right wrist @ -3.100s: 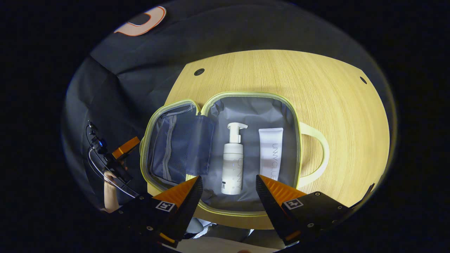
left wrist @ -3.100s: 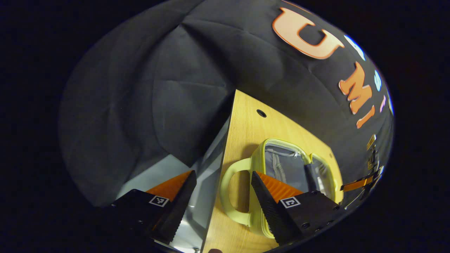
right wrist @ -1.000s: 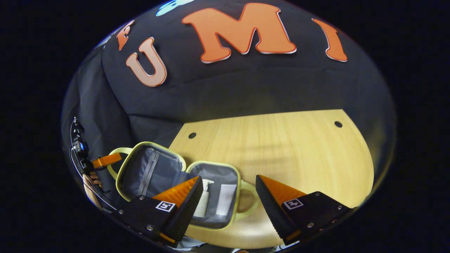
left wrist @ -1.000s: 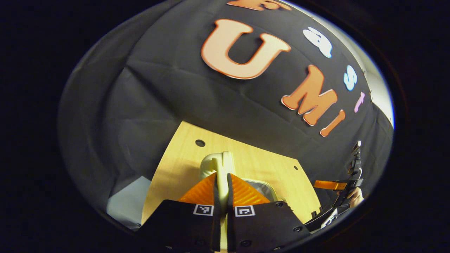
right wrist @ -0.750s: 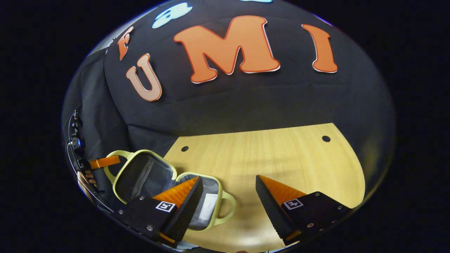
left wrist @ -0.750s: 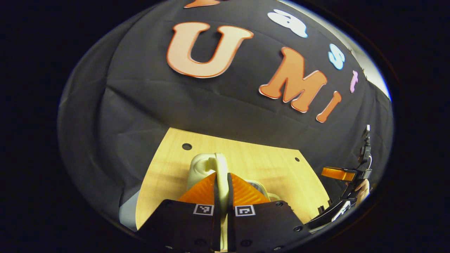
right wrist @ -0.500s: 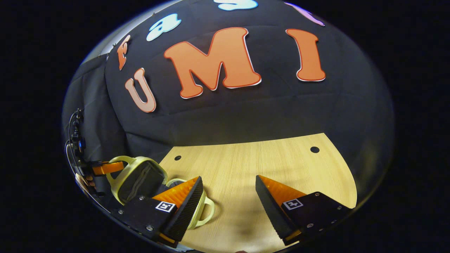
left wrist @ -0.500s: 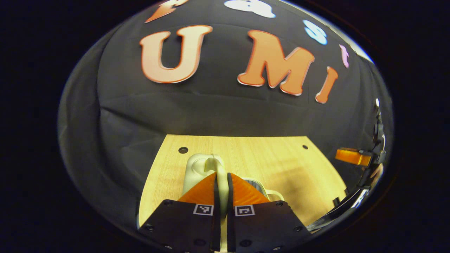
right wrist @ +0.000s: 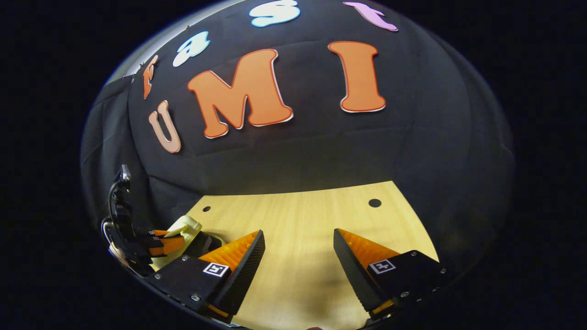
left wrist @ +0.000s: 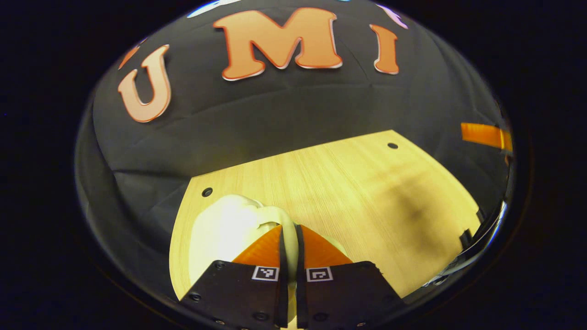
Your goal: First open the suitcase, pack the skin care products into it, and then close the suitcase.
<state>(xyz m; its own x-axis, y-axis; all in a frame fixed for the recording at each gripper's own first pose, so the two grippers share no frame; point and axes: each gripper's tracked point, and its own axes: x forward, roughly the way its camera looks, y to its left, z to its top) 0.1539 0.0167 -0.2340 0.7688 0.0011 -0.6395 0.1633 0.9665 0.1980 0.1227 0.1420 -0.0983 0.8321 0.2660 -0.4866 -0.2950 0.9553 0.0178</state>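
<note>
left gripper: my fingers clamp the suitcase handle.
right gripper: my fingers spread apart, over bare table, right of the suitcase.

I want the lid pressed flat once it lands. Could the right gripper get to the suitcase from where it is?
Probably yes: the right gripper hangs open over bare table, and the suitcase sits off to its left, with only the left gripper beside it.
</note>
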